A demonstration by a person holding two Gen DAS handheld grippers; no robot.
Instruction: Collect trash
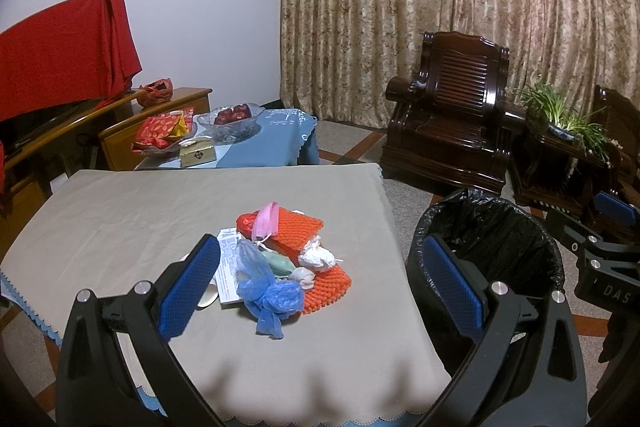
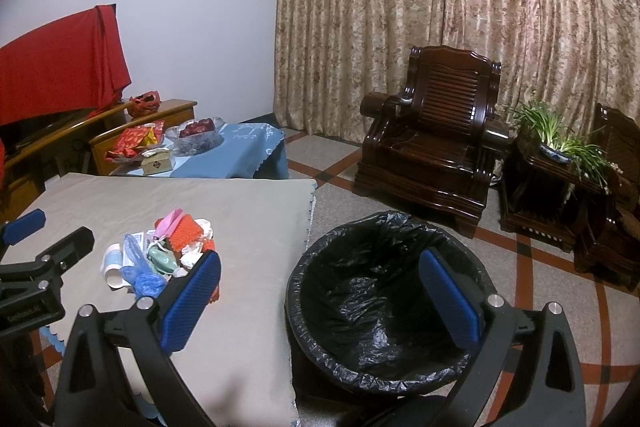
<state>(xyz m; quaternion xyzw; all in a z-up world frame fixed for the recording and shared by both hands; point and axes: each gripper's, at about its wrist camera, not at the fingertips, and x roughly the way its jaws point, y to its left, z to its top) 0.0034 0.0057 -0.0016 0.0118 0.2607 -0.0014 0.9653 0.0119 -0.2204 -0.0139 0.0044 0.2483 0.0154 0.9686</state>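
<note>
Left wrist view: the left gripper (image 1: 320,283) is being held above the near part of the beige-covered table (image 1: 120,219), jaws spread wide and nothing between them. The trash heap is sitting ahead, between the two pad lines and nearer the left pad: a blue plastic bag (image 1: 267,297) closest, a printed paper slip (image 1: 229,267) just beside the left pad, a white crumpled tissue (image 1: 318,255) and an orange foam fruit net (image 1: 304,231) farther out, with a pink face mask (image 1: 266,221) draped over the far end. The black-lined trash bin (image 1: 492,227) is standing on the floor beyond the right pad, partly hidden by it.

Judgement: the first pick is being lined up. The blue bag is best taken first, being loose, nearest and on top. The jaws should be lowered straight over its bunched knot, so that the slip below is not being dragged along.

Right wrist view: the right gripper (image 2: 320,287) is likewise released and empty. The bin's liner (image 2: 376,291) is lying open between its pads, slightly toward the right one; the heap is lying outside the left pad. The other gripper is showing at the far left edge.

Judgement: this hand is well placed for steadying the bin rim while the drop is being made.
</note>
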